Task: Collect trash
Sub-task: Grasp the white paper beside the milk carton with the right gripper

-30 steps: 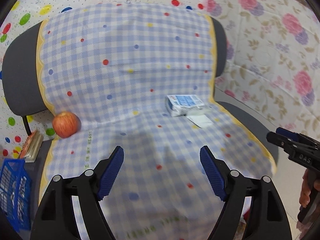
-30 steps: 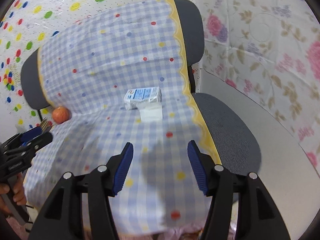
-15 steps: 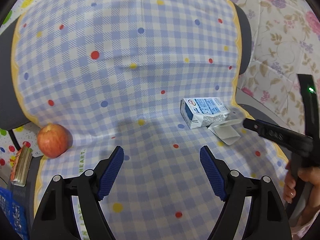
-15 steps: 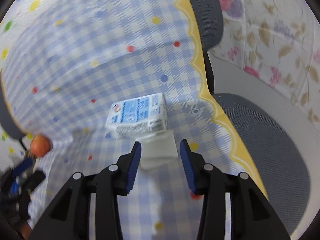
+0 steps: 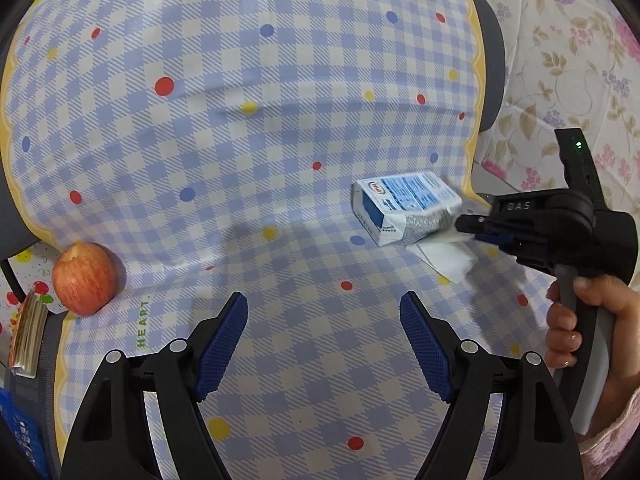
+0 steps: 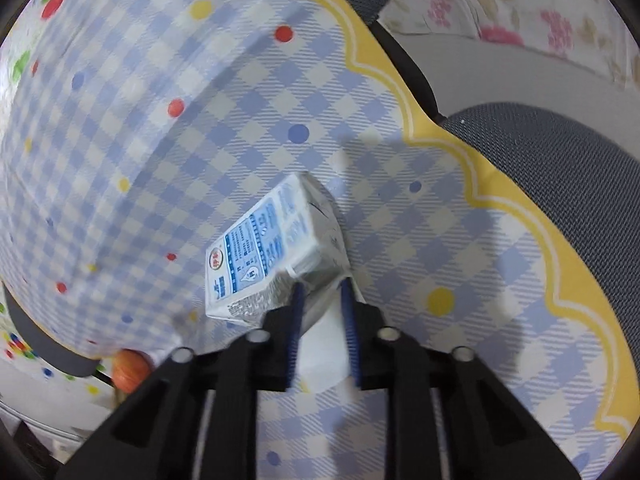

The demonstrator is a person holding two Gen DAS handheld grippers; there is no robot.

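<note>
A crushed blue-and-white milk carton [image 5: 404, 206] lies on its side on a chair covered with checked cloth; it also shows in the right wrist view [image 6: 272, 256]. A white paper napkin [image 5: 448, 262] lies just in front of it, partly under the carton's end [image 6: 324, 344]. My right gripper [image 6: 322, 292] has its jaws narrowed around the carton's squashed near end, pads touching it; from the left wrist view it reaches in from the right [image 5: 466, 226]. My left gripper [image 5: 324, 334] is open and empty, over the seat in front of the carton.
A red apple [image 5: 82, 278] sits at the seat's left edge. A small book [image 5: 28, 338] and a blue basket [image 5: 20, 440] lie lower left. The bare grey seat edge [image 6: 560, 168] and a floral wall [image 5: 580, 60] are to the right.
My right gripper moved forward to the carton and its jaws narrowed around the carton's near end. My left gripper moved a little closer to the seat and stayed open.
</note>
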